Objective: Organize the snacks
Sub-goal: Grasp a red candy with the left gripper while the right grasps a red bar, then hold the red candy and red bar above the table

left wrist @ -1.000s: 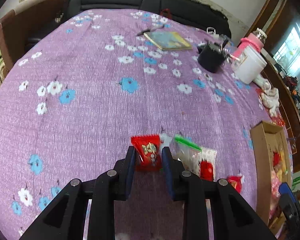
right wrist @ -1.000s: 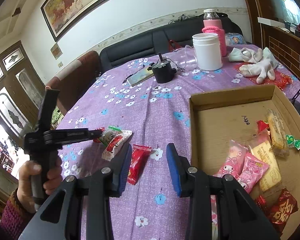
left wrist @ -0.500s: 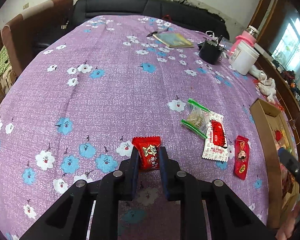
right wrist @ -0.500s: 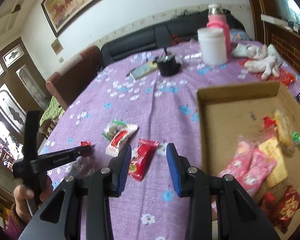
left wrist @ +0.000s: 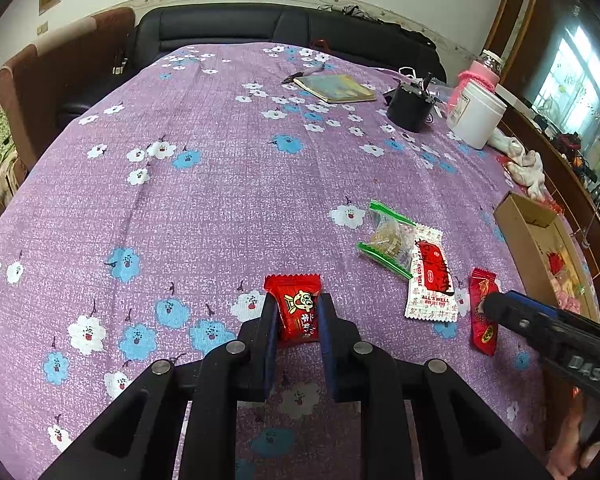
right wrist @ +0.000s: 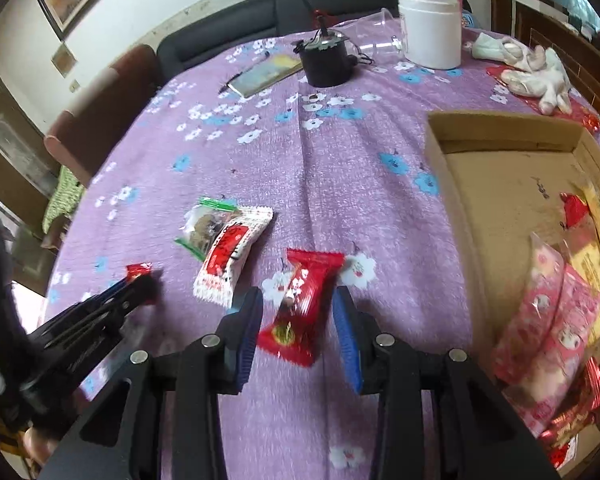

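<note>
Your left gripper (left wrist: 298, 314) is clamped on a small red packet (left wrist: 298, 310) with a cartoon face, its 2 pads pressing the wrapper's sides so that the top of the packet sticks out past the fingertips. The packet sits low over the purple flowered tabletop (left wrist: 220, 184).

Your right gripper (right wrist: 298, 314) stands partly open over a long red wrapper (right wrist: 300, 304) that lies flat on the cloth. The wrapper lies between the 2 blue pads (right wrist: 350, 344), at a slant, with a clear gap on either side, so nothing is gripped there. In the left wrist view the same gripper's tip comes in from the right edge and hangs over that wrapper's upper half.

Just left of the long wrapper lies a white sachet (right wrist: 232, 256) with a red panel, and it overlaps a clear bag (right wrist: 206, 226) with green ends. These 2 touch; the long wrapper lies just beside the sachet, apart from it.

The cardboard box (right wrist: 496, 184) sits to the right, near the long wrapper but not touching it. It holds pink packets (right wrist: 548, 316), a yellow one and several red ones, all bunched toward its near right side; the far left of its floor is bare.

Well beyond the snacks stand a black pot (right wrist: 326, 62), a white jar (right wrist: 430, 30), a notebook (left wrist: 336, 88) and white gloves (right wrist: 532, 68).
</note>
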The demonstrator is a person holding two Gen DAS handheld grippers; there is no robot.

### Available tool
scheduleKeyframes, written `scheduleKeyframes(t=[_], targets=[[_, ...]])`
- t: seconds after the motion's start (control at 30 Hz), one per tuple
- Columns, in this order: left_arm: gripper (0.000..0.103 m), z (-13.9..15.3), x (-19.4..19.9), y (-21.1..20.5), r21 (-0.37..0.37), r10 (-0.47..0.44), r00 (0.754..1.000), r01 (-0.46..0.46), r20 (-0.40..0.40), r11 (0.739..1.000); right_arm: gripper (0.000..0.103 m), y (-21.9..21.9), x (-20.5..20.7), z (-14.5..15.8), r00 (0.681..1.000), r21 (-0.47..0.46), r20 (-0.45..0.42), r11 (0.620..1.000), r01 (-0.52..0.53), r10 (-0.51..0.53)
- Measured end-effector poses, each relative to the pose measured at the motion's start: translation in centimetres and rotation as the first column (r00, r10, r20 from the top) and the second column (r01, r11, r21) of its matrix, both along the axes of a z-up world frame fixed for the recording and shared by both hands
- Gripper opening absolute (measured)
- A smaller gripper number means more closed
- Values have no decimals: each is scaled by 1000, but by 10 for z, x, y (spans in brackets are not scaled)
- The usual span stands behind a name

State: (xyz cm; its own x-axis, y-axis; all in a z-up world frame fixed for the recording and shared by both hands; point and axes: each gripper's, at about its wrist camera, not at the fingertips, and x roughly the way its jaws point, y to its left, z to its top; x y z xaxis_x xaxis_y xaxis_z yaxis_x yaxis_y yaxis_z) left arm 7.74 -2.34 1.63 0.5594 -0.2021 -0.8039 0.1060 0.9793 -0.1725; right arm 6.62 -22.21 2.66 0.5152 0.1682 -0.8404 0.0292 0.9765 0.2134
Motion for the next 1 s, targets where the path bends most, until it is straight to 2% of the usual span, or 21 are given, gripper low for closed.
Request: scheduleKeyframes(t=[0.07, 0.1, 0.13, 0.2, 0.33, 0.5, 0.7, 0.8, 1.0], targets=[[19, 0, 0, -1, 3, 2, 1000, -2, 2, 1000, 35, 3, 3, -5, 1000, -12, -7, 1000, -5, 5], [19, 0, 0, -1, 4, 2, 1000, -2, 4, 1000, 29, 4, 3, -7, 1000, -23, -7, 1000, -4, 3], [19, 0, 1, -1, 6, 2, 1000, -2, 5, 1000, 18, 3, 2, -10, 1000, -22, 2, 1000, -1, 1], [19, 2, 0, -1, 6, 10, 1000, -10, 17, 1000, 17, 0, -1, -11, 1000, -12, 32, 1000, 1, -1], [19, 9, -3, -4, 36, 20, 998, -22, 68, 999, 17, -9, -12, 3, 987, 42, 161, 999, -2, -5], [19, 20, -12, -12, 75, 6, 988, -18, 153, 997, 17, -13, -24, 23, 955, 58, 296, 997, -43, 24], [19, 26, -20, -24, 162, -10, 970, -30, 244, 986, 17, -5, -25, 26, 952, 101, 297, 989, -106, 71], [19, 28, -27, -31, 221, -30, 957, -37, 289, 975, 17, 3, -28, 29, 944, 90, 315, 987, -132, 98], [19, 30, -33, -39, 281, -57, 939, -43, 339, 959, 17, 3, -31, 33, 936, 77, 339, 989, -127, 94]])
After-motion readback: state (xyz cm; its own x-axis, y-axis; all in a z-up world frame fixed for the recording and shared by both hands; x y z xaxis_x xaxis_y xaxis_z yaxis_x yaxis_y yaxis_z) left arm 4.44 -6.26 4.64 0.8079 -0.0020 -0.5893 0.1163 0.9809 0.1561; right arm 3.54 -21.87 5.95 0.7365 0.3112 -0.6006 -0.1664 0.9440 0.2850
